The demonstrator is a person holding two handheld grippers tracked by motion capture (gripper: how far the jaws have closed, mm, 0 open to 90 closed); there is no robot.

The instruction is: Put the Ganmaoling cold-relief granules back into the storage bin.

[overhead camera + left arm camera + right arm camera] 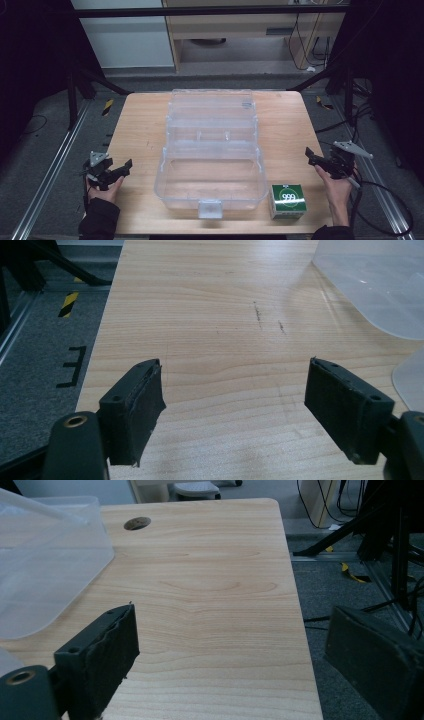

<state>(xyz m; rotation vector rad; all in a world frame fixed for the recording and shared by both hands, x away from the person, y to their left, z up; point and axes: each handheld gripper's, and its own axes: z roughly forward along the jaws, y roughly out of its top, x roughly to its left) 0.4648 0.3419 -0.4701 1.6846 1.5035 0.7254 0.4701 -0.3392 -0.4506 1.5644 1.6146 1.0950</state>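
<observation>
Wooden table on a grey carpeted floor, seen from above. At its middle stands a clear plastic box, lid open and tiered trays spread out. Just beside the box's near right corner sits a small green carton marked 999. The left gripper is held at the table's left edge, well apart from the box, jaws wide apart and holding nothing. The right gripper is held at the right edge, just beyond the carton, jaws also spread and holding nothing.
</observation>
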